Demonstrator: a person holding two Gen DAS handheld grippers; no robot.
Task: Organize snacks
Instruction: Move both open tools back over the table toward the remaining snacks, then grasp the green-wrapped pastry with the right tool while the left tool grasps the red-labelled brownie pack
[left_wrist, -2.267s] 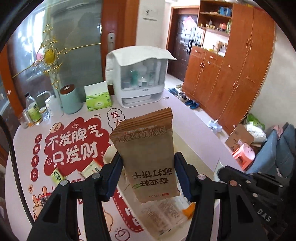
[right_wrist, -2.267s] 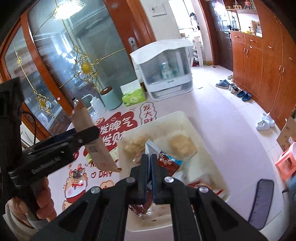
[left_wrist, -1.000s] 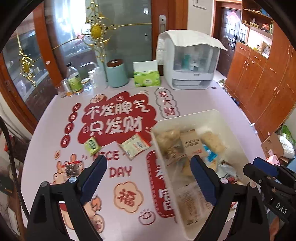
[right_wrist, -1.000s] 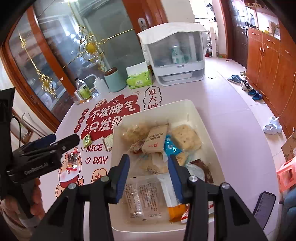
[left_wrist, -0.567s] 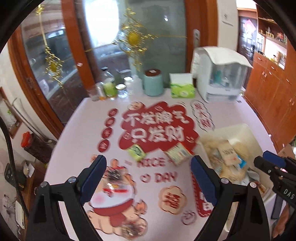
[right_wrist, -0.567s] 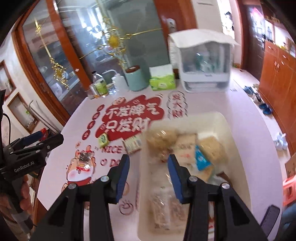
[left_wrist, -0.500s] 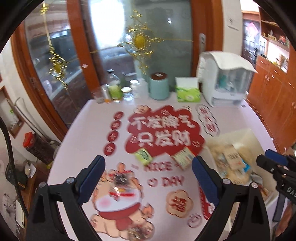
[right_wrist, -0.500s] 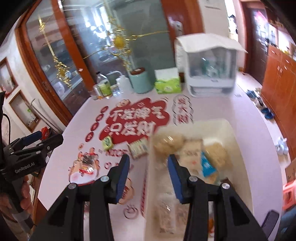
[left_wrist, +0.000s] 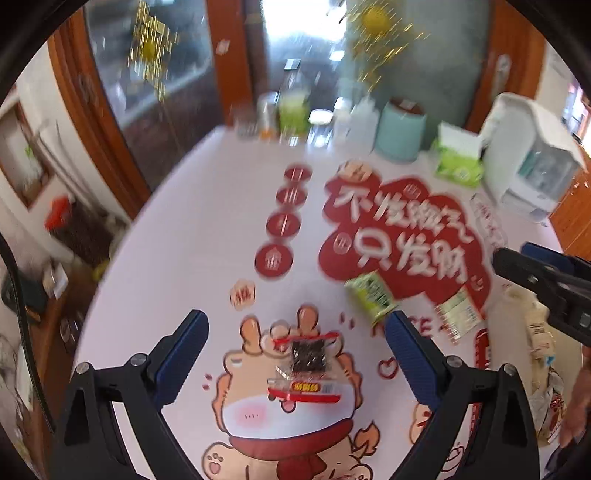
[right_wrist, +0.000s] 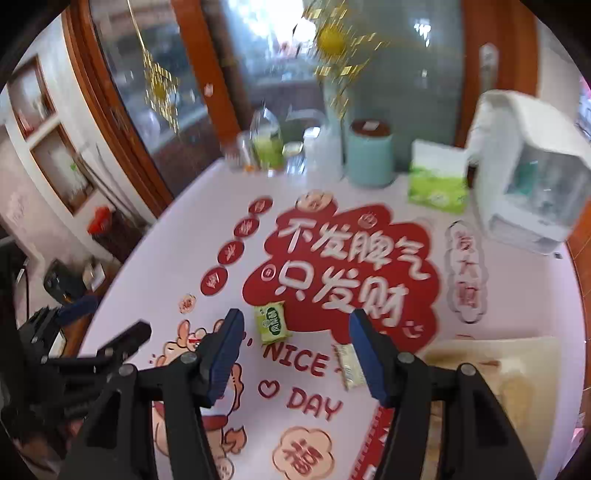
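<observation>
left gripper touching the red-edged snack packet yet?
Apart. The left wrist view shows the left gripper open, bare tablecloth between both fingers and the red-edged snack packet.

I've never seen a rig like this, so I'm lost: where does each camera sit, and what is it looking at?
Left wrist view: rides the left tongs, angled down at the clear red-banded snack packet between its blue pads; a fingertip shows at the right edge.
Right wrist view: rides the right tongs, whose jaws are opening, angled down at the small green snack packet; the left tongs show at left.
Shared: the pink printed tablecloth, green packet, teal canister.
</observation>
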